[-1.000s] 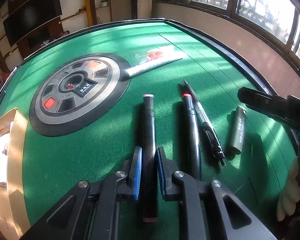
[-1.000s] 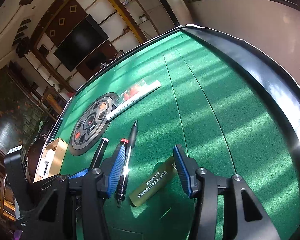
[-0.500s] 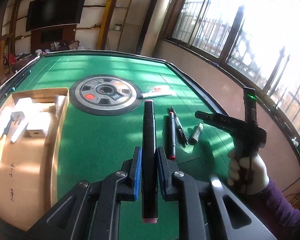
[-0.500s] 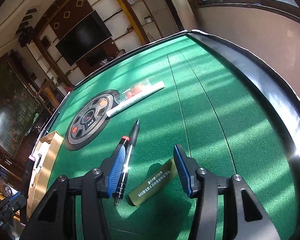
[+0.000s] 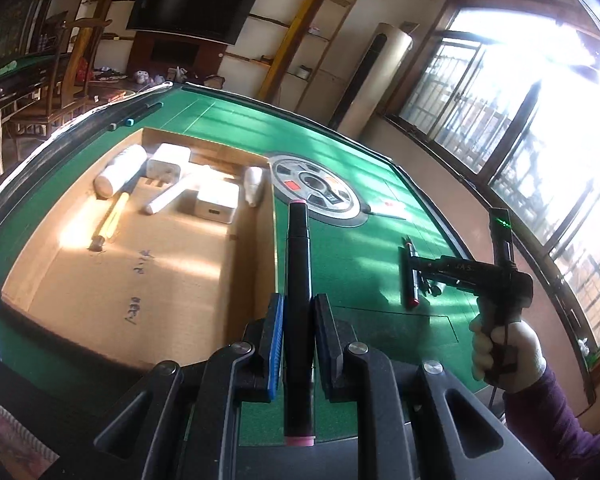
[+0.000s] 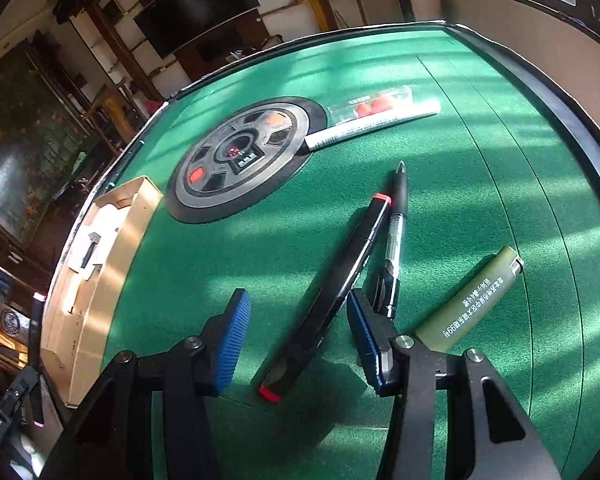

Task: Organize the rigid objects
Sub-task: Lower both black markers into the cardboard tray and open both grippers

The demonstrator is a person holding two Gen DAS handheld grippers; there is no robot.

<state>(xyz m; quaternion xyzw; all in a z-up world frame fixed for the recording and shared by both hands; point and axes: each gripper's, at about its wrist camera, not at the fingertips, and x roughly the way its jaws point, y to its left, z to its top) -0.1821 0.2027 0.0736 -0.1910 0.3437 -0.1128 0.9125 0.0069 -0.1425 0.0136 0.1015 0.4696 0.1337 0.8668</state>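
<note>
Lifted off the green tabletop (image 5: 360, 240) since a second ago: black marker with pink caps (image 5: 298, 292), now carried leftward, its far tip above the right wall of the cardboard tray (image 5: 266, 248). Clamped lengthwise between the blue pads of the left claw (image 5: 298, 332), pink end cap poking out behind the pads. Ahead and left of that claw, inside the tray: white adapters (image 5: 216, 204), a white tube (image 5: 120, 170) and a yellow-handled tool (image 5: 110, 222). Shifted left meanwhile, the right claw (image 6: 296, 340), now spread wide and straddling the red-capped black marker (image 6: 332, 292) lying flat on the felt, neither pad touching it. Just right of that marker, nearly touching: a clear-barrelled black pen (image 6: 394, 236). Further right, beyond the right pad: an olive-green lighter (image 6: 472, 300) with white lettering. Far ahead of the right claw: round grey centre console (image 6: 240, 156), plus a white tube (image 6: 372, 124) and a clear case with red pieces (image 6: 376, 104) beside it.
</note>
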